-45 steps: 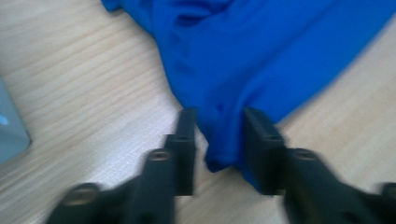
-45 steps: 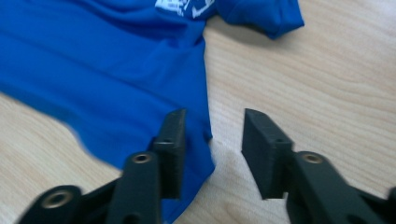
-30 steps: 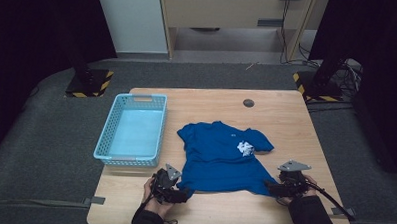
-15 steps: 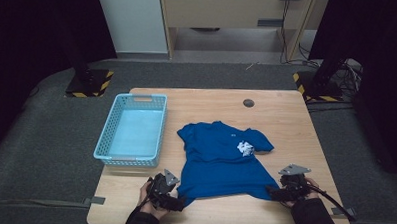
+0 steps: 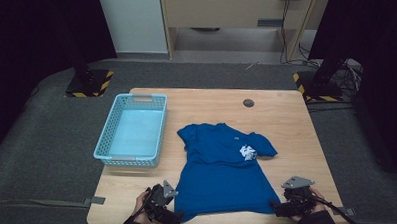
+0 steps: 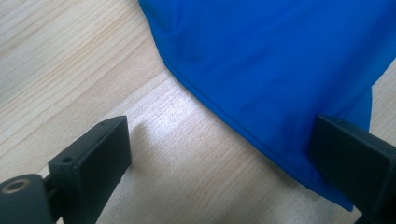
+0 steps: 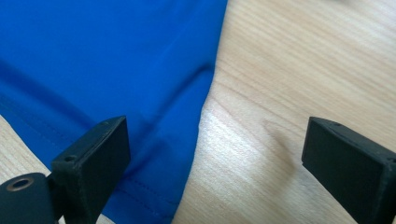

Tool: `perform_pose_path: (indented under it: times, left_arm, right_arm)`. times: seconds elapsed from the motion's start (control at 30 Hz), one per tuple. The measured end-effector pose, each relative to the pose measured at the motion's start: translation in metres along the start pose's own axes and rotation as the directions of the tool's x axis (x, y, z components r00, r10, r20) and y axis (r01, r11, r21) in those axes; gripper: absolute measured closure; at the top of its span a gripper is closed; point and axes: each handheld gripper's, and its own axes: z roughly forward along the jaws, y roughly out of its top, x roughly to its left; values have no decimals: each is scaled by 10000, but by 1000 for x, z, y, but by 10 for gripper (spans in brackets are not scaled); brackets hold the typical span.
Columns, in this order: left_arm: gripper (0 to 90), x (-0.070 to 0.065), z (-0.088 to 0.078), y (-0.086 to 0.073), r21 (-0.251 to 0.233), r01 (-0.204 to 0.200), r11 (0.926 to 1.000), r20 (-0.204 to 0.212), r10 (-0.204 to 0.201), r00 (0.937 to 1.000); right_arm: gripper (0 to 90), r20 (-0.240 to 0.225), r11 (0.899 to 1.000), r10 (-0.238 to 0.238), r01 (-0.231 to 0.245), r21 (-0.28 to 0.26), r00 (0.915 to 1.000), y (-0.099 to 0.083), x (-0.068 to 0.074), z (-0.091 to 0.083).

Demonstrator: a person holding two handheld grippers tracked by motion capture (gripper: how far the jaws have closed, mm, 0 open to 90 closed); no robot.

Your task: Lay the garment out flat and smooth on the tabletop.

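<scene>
Left gripper point(image 5: 175, 219) and right gripper point(image 5: 278, 209): jaws just opening, now wide, nothing pinched. Blue shirt point(image 5: 219, 175) hem dropped flat on table point(image 5: 286, 120), pulled nearer than a second ago. Judged: spreading done, folding next.

the t-shirt point(image 5: 219, 173) is blue cloth, smooth and matt, with a stitched hem and a small white print on the chest. the table point(image 5: 286, 120) is pale wood with visible grain and a light satin sheen, and the basket point(image 5: 130, 162) is light blue plastic with latticed walls. the left gripper point(image 6: 219, 154) and right gripper point(image 7: 215, 158) have jaws of matt black plastic.
</scene>
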Motion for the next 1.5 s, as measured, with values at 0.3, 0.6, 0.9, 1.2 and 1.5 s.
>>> perform_pose_path:
  times: [0.3,0.6,0.9,1.2,1.5]
  left_arm:
    - [79,12,-7,17,-1836,1112,9767,-116,-1153,9933]
    - [144,25,-4,40,-2998,1522,9418,-96,-1625,9867]
    - [181,38,3,73,-3457,1735,9222,-107,-1888,9820]
    - [238,56,22,106,-3835,2178,8975,-247,-2458,9690]
    - [265,77,33,132,-4090,2447,8791,-714,-2982,9518]
  right_arm:
    - [84,-95,9899,374,-384,-1363,9993,14,2,-9]
    - [87,-401,9737,426,-504,-2220,9983,38,5,0]
    - [108,-914,9478,720,-967,-3039,9932,51,2,5]
    - [114,-1196,9528,516,-847,-2917,9915,67,13,22]
    - [123,-1279,9711,210,-507,-2333,9916,67,23,37]
